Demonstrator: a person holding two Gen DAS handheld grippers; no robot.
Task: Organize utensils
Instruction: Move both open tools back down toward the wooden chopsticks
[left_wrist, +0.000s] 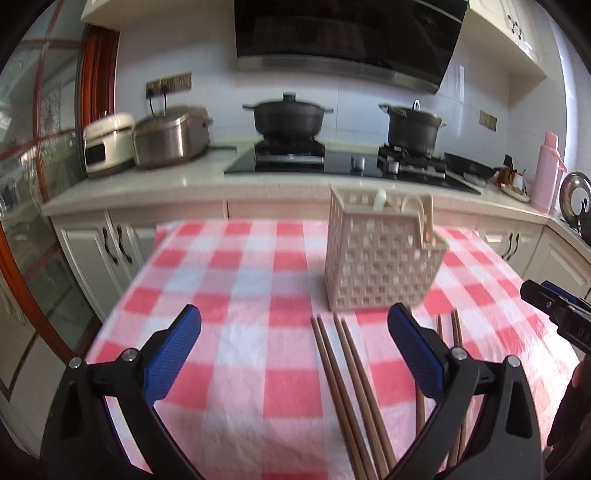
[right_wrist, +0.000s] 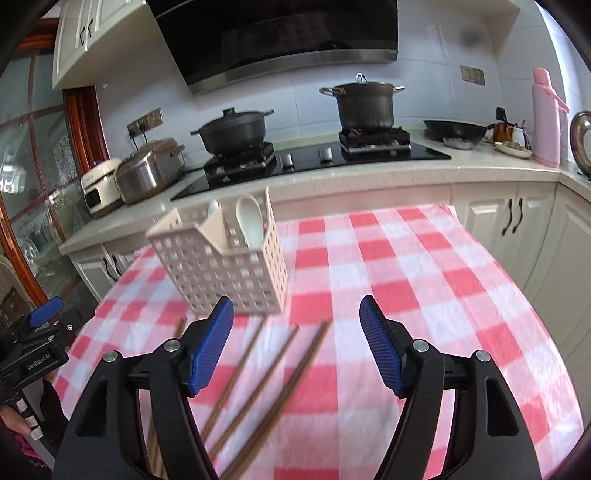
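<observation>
A cream lattice utensil basket (left_wrist: 384, 254) (right_wrist: 225, 266) stands on the red-and-white checked tablecloth (left_wrist: 236, 280) (right_wrist: 388, 266). A white spoon (right_wrist: 249, 221) and other pale spoon handles (left_wrist: 424, 214) stick up inside it. Several brown wooden chopsticks (left_wrist: 347, 387) (right_wrist: 280, 369) lie loose on the cloth in front of the basket. My left gripper (left_wrist: 293, 317) hangs open above them, and a pair lies below its jaws. My right gripper (right_wrist: 295, 306) is open too, over the chopsticks' far ends, with nothing between its pads. Each gripper shows at the edge of the other's view: right (left_wrist: 546, 299), left (right_wrist: 40, 321).
Behind the table runs a kitchen counter with a black hob (right_wrist: 314, 158), two dark pots (left_wrist: 288, 118) (right_wrist: 365, 103), a frying pan (right_wrist: 456, 131), two rice cookers (left_wrist: 170, 136) and a pink flask (right_wrist: 546, 114). White cabinets (right_wrist: 513, 218) stand close to the table's far and right edges.
</observation>
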